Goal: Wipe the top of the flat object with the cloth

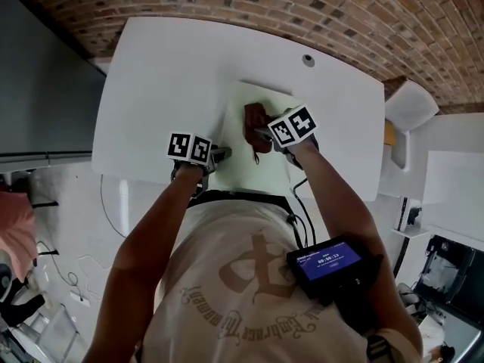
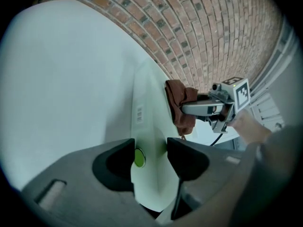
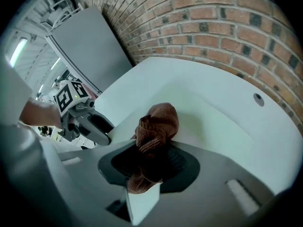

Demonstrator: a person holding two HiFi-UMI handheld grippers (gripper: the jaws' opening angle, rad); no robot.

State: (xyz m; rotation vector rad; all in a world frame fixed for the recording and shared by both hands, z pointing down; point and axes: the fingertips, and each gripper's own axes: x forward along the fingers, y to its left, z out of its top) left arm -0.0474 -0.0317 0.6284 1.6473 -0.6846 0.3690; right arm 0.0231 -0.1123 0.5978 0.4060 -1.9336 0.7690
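A pale, flat board (image 1: 238, 116) lies on the white table (image 1: 166, 74) in front of me. My right gripper (image 1: 261, 134) is shut on a bunched brown cloth (image 1: 254, 121), and the cloth rests on the board's top, a little right of its middle. In the right gripper view the cloth (image 3: 158, 122) bulges out between the jaws of the right gripper (image 3: 149, 164) onto the board (image 3: 208, 119). My left gripper (image 1: 221, 156) is at the board's near left corner. In the left gripper view the board (image 2: 151, 103) fills the gap between the jaws of the left gripper (image 2: 150, 160), which lie against it.
A small round hole (image 1: 308, 60) sits in the table top beyond the board. Brick surface runs past the table's far edge. A grey panel (image 1: 45, 89) stands to the left and white furniture (image 1: 408, 104) to the right. A blue-screened device (image 1: 329, 262) hangs at the person's waist.
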